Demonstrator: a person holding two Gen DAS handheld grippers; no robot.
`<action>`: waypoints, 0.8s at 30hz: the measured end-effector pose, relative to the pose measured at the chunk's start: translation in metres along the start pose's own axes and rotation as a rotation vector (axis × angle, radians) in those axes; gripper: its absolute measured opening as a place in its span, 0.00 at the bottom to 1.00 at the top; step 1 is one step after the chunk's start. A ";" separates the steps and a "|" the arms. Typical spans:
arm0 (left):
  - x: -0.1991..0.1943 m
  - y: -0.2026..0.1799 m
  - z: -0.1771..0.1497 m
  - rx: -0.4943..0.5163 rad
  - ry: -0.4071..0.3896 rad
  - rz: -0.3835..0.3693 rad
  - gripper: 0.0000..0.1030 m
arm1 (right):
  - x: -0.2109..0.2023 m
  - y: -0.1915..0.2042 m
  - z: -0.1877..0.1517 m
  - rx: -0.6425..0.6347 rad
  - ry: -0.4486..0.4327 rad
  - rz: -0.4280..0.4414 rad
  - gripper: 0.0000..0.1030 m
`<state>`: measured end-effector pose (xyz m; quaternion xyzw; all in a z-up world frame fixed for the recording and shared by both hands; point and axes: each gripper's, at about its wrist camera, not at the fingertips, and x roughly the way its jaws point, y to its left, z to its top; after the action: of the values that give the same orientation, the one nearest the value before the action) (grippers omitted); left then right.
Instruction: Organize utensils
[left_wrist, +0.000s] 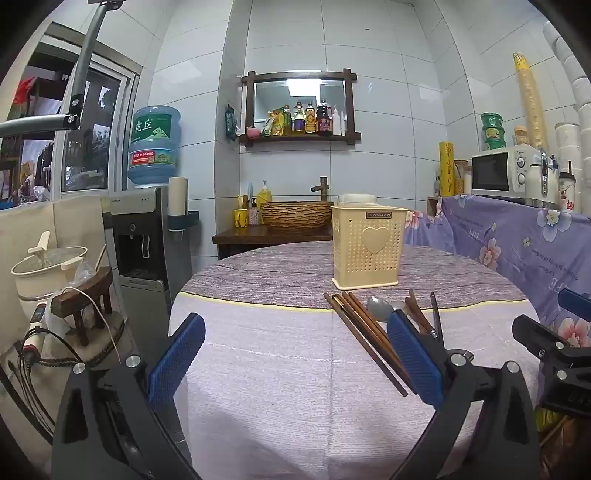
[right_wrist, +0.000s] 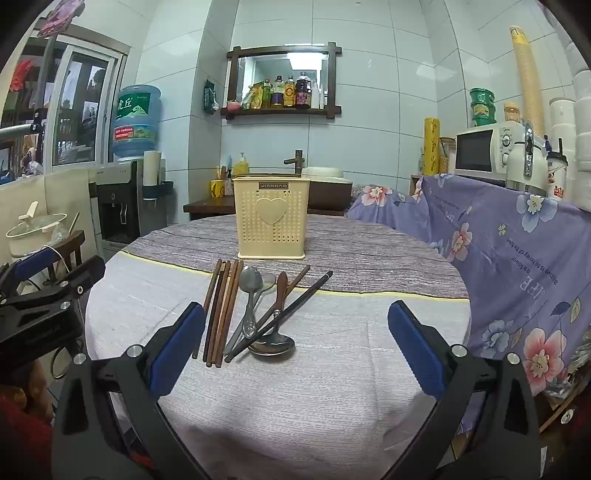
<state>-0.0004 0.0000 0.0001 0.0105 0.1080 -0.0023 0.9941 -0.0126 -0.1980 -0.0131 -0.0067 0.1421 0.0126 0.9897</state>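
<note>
A cream perforated utensil holder (right_wrist: 272, 218) with a heart on its front stands upright on the round table (right_wrist: 332, 369); it also shows in the left wrist view (left_wrist: 367, 247). In front of it lie several brown chopsticks (right_wrist: 219, 310), metal spoons (right_wrist: 251, 291), a dark pair of chopsticks (right_wrist: 280, 314) and a large spoon (right_wrist: 273, 345). In the left wrist view the chopsticks (left_wrist: 364, 332) and a spoon (left_wrist: 378, 308) lie to the right. My right gripper (right_wrist: 295, 343) is open and empty, short of the utensils. My left gripper (left_wrist: 295, 354) is open and empty, left of them.
A water dispenser (left_wrist: 147, 236) with a blue bottle stands left of the table. A floral purple cloth (right_wrist: 517, 251) covers the counter on the right, with a microwave (right_wrist: 487, 151) on it. A basket sink (left_wrist: 295, 216) sits behind the table. A pot (left_wrist: 44, 269) and a small stool are at far left.
</note>
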 end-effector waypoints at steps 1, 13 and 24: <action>-0.001 0.000 0.000 0.000 -0.004 0.002 0.95 | 0.000 0.000 0.000 0.002 0.003 0.000 0.95; -0.005 0.001 0.001 -0.008 -0.007 0.004 0.95 | 0.000 0.001 0.000 0.000 0.007 0.001 0.95; -0.002 -0.002 0.001 0.000 0.002 0.009 0.95 | 0.001 0.000 -0.001 -0.002 0.006 0.000 0.95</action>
<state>-0.0022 -0.0016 0.0016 0.0111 0.1090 0.0021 0.9940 -0.0119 -0.1981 -0.0143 -0.0074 0.1452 0.0129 0.9893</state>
